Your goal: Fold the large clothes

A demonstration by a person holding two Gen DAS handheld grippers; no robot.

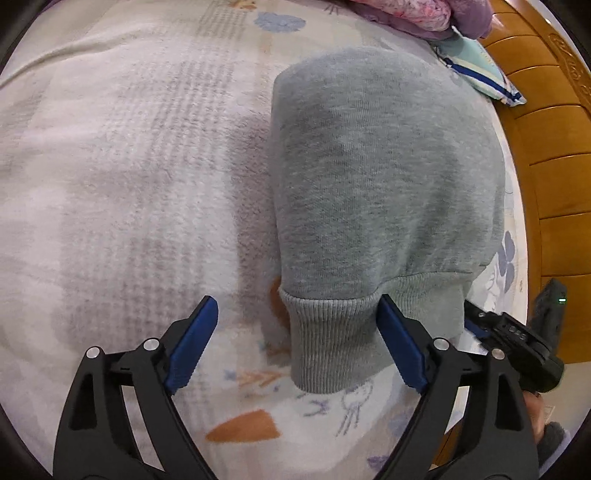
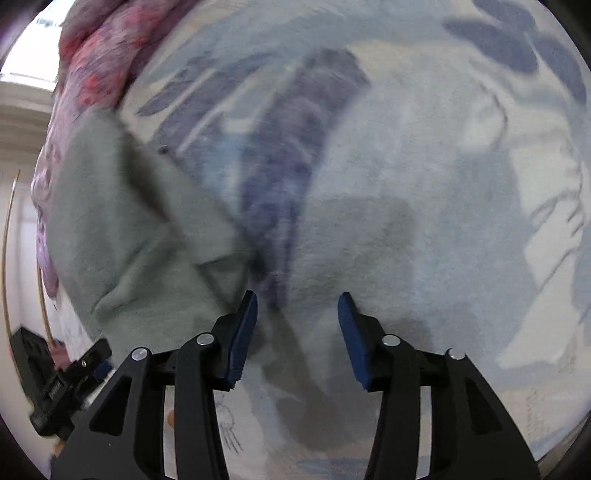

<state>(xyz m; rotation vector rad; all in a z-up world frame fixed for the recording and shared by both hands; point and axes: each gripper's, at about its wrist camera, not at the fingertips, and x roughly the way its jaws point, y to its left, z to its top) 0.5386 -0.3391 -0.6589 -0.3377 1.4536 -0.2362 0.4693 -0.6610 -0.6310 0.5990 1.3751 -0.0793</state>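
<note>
We've got the grey sweatshirt (image 1: 384,173) lying folded on the patterned bed blanket (image 1: 122,177), and it looks pretty much done. Its long axis runs straight away from our left gripper (image 1: 295,328), with the ribbed hem (image 1: 332,339) at the near end, sitting right between the spread jaws. The right-hand pad is just beside the ribbing, the other well clear of it, so nothing is pinched.

Our right gripper (image 2: 297,325) has its jaws partly spread over bare blanket, empty too; the sweatshirt lies off to its left, just beside the left pad. So the left one is nearer the hem.

Fabric looks thick, fleecy and soft, edges rounded rather than crisp. A pile of pink and purple clothes (image 1: 424,14) sits beyond it, near the wooden bed frame (image 1: 546,147).
</note>
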